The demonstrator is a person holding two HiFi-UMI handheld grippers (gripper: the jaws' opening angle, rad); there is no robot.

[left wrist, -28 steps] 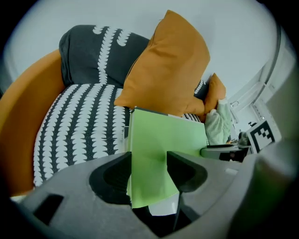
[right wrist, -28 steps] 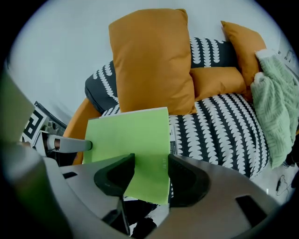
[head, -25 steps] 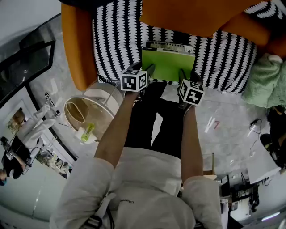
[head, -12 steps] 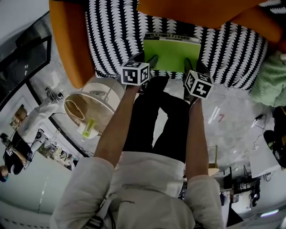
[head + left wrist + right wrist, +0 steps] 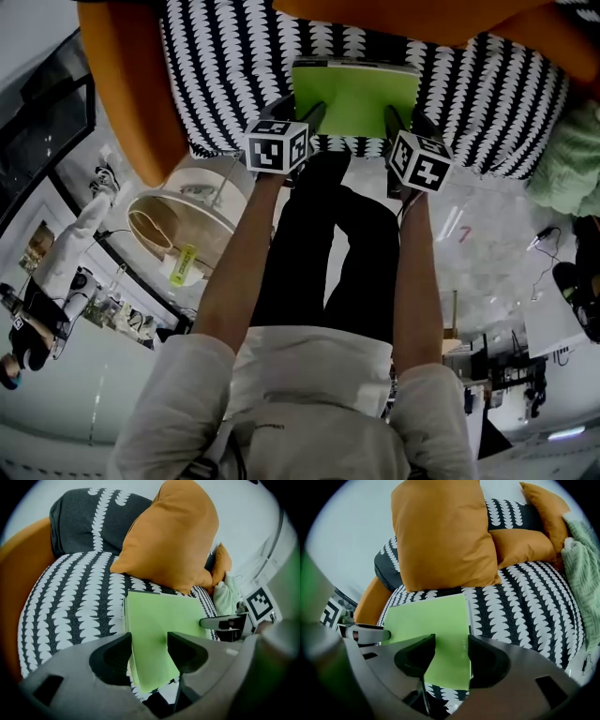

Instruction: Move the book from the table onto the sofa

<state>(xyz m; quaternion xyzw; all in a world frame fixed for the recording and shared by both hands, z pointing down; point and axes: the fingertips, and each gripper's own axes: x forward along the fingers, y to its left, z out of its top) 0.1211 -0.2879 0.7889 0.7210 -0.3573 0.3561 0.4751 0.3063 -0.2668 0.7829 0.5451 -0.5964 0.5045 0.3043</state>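
A lime-green book (image 5: 356, 94) lies flat just over the sofa's black-and-white patterned seat (image 5: 216, 84); whether it touches the seat I cannot tell. My left gripper (image 5: 305, 117) is shut on its left edge and my right gripper (image 5: 398, 122) on its right edge. In the left gripper view the book (image 5: 159, 616) runs between the dark jaws of the left gripper (image 5: 149, 641), and a finger of the right gripper (image 5: 220, 620) lies on the far edge. In the right gripper view the green cover (image 5: 431, 616) fills the gap of the right gripper (image 5: 451, 644).
A big orange cushion (image 5: 173, 531) leans on the backrest just behind the book. An orange sofa arm (image 5: 122, 94) borders the seat on the left, a green blanket (image 5: 567, 159) on the right. A round side table (image 5: 187, 225) stands by my left leg.
Both grippers have sunk towards the seat with the book still held between them. The grip looks the same.
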